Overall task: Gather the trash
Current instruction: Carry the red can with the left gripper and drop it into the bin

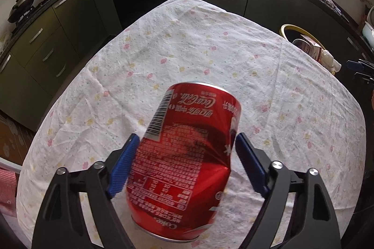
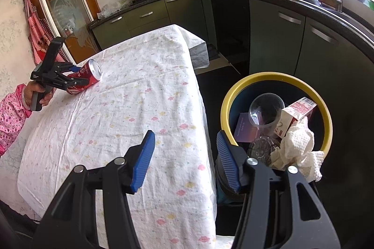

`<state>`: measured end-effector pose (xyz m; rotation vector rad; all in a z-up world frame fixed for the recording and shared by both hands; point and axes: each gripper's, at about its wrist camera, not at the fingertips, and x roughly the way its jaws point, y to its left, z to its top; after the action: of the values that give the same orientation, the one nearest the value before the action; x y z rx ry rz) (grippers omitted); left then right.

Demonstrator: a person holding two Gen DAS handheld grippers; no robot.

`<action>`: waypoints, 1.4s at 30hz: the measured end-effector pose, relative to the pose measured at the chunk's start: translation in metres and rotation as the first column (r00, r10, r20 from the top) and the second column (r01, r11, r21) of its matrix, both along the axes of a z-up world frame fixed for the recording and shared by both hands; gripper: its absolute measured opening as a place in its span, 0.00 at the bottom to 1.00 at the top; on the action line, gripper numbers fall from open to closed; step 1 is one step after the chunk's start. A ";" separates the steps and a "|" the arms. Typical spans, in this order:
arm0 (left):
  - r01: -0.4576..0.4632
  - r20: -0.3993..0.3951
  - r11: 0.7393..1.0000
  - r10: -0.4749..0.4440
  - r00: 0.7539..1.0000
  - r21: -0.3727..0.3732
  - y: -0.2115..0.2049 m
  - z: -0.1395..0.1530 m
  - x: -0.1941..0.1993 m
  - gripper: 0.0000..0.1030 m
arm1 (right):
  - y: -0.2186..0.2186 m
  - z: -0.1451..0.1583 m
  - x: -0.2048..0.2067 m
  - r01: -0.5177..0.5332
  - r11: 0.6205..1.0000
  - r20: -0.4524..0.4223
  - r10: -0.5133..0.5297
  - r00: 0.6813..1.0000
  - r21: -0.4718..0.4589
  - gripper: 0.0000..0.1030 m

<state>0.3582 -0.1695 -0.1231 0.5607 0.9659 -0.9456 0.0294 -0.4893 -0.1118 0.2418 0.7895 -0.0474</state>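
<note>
1. Left tongs (image 1: 187, 143) straddle the red cola can (image 1: 184, 155). The blue pads (image 1: 124, 167) sit at its sides, and the left pad looks to touch. Whether the right pad bears on the can I cannot tell; the can is blurred.
2. The can lies tilted at the counter (image 2: 131, 108) edge farthest from the yellow-rimmed bin (image 2: 275, 78), open end toward the bin.
3. Risk: the dented, smooth wall may slip from a partial grip, so the can rolls or drops off that far edge.
4. Risk: leftover liquid may spill on the cloth if the open end tips down.
5. Right tongs (image 2: 185, 155) are spread wide and hold nothing, just beside the bin.
6. The bin is near full: clear cup (image 2: 265, 108), carton (image 2: 296, 113), paper towel (image 2: 296, 146). The can may bounce out.
</note>
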 end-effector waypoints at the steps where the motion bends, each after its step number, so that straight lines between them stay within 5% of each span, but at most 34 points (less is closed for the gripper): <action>1: 0.000 -0.002 1.000 0.000 1.000 -0.002 0.000 0.000 -0.001 0.76 | 0.000 0.000 -0.002 -0.002 1.000 -0.003 0.002 1.000 -0.003 0.51; 15: -0.002 0.076 0.999 0.005 0.997 -0.038 -0.025 0.033 -0.074 0.66 | -0.021 0.011 -0.051 0.070 0.997 0.043 -0.071 0.997 0.012 0.51; 19: 0.049 0.079 0.997 -0.044 0.996 -0.067 -0.059 0.055 -0.111 0.66 | -0.043 0.022 -0.078 0.154 0.988 0.073 -0.154 0.985 0.004 0.51; 26: 0.159 -0.040 0.977 -0.166 0.985 -0.142 -0.169 0.078 -0.158 0.66 | -0.079 0.027 -0.119 0.260 0.965 0.115 -0.262 0.958 0.031 0.51; 35: 0.118 -0.154 0.985 -0.138 0.978 -0.129 -0.324 0.040 -0.162 0.66 | -0.109 0.011 -0.146 0.290 0.952 0.130 -0.302 0.944 0.101 0.51; 42: 0.009 -0.221 0.997 -0.024 0.975 -0.071 -0.377 -0.001 -0.158 0.67 | -0.124 -0.004 -0.153 0.302 0.943 0.119 -0.319 0.940 0.138 0.52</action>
<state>0.2000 -0.5467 -0.1244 0.4099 1.1244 -1.0691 -0.1236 -0.6138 -0.1159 0.4761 0.6084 -0.2806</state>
